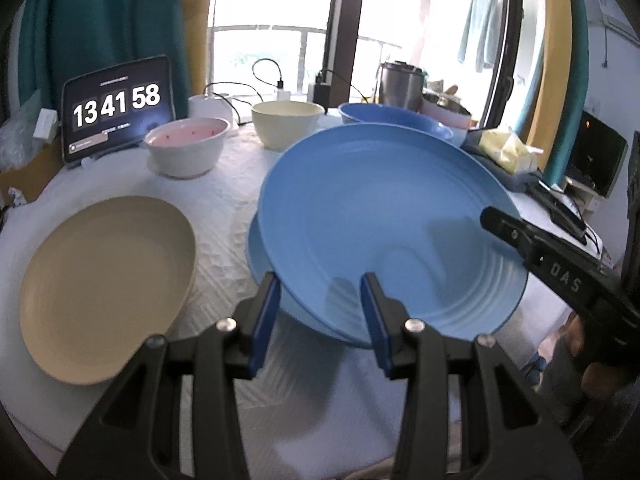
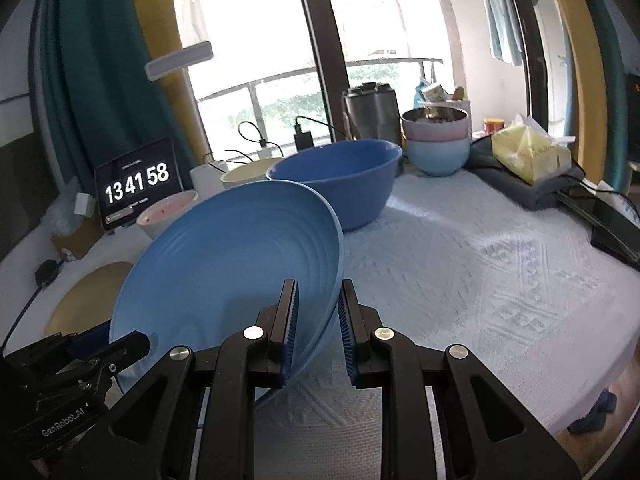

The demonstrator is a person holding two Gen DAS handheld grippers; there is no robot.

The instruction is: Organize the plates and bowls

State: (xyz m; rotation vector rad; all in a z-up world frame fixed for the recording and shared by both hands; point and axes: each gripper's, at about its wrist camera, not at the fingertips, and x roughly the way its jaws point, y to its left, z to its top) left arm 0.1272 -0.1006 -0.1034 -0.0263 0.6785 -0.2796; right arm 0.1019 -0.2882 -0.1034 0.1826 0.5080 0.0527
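The blue plate (image 1: 384,216) hangs tilted above the white tablecloth (image 2: 480,264), its far edge raised and its near rim low, and this slant looks like the way to carry it across to a second blue plate (image 1: 256,252), whose edge peeks out just beneath its left side; stacking like on like seems the aim. The right gripper (image 2: 316,328) has its jaws nearly closed, pinching the blue plate's near rim between the ribbed blue pads, one pad inside the dish and one under it. The left gripper (image 1: 316,316) stands partly open astride the blue plate's near edge; from its own view I cannot tell whether its pads press the rim or only bracket it. Both grippers point forward and downward at the blue plate, the right one coming in from the plate's right side, where a hand (image 1: 600,364) grips its handle. Left of the blue plate lies a beige plate (image 1: 108,304). Beyond the blue plate stand a pink-lined bowl (image 1: 186,146), a cream bowl (image 1: 286,124) and a blue bowl (image 2: 336,180), with a clock tablet (image 1: 118,106) farther back to the left.
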